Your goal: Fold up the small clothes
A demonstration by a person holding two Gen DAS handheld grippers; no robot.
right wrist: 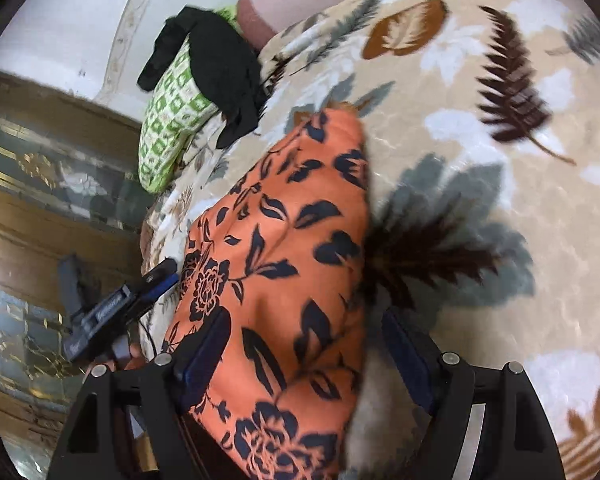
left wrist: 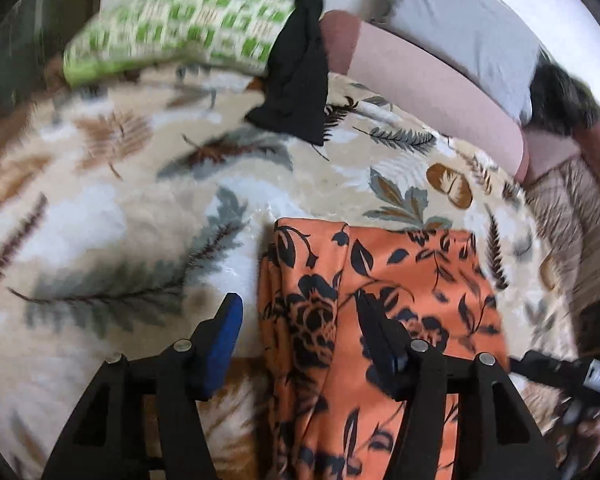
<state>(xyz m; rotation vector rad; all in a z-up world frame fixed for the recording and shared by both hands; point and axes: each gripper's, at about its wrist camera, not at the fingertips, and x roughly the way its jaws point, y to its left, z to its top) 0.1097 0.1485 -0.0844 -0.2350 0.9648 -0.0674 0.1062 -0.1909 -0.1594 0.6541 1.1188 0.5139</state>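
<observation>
Blue-padded fingers of the left gripper stand spread wide, gripping nothing, straddling the near left edge of the orange floral garment. It lies partly folded on the leaf-print blanket. Right gripper likewise gapes over the garment's right edge, 1 pad on cloth, 1 on blanket. Judgement: close both on matching edges, lift evenly, keep layers aligned. Green checked cloth and a black garment wait at the far side, well apart. Slippery fabric may slide.
</observation>
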